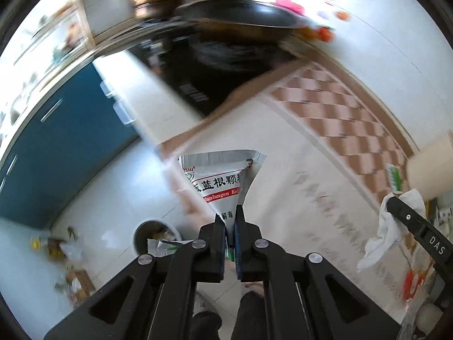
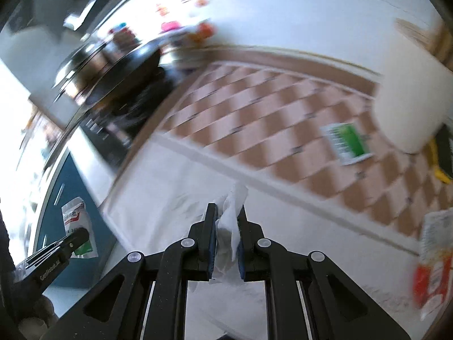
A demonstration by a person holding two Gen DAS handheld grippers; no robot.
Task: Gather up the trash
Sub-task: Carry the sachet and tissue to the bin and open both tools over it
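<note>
My left gripper [image 1: 230, 212] is shut on a white sachet [image 1: 219, 180] with red and black print, held above the counter's edge. In the right wrist view the same sachet [image 2: 76, 221] hangs from the left gripper [image 2: 82, 236] at the lower left. My right gripper [image 2: 228, 208] is shut on a crumpled white tissue [image 2: 233, 206]. From the left wrist view that tissue [image 1: 388, 232] dangles from the right gripper [image 1: 392, 201] at the right edge. A round bin [image 1: 155, 236] with scraps stands on the floor below.
A black stove [image 1: 215, 70] with a dark pan [image 1: 240, 14] lies at the back. A green-and-white packet [image 2: 346, 143] rests on the checked cloth [image 2: 269, 130] beside a cream cylinder [image 2: 407, 107]. A red-and-white wrapper [image 2: 433, 260] lies at right. Litter [image 1: 59, 246] is on the floor.
</note>
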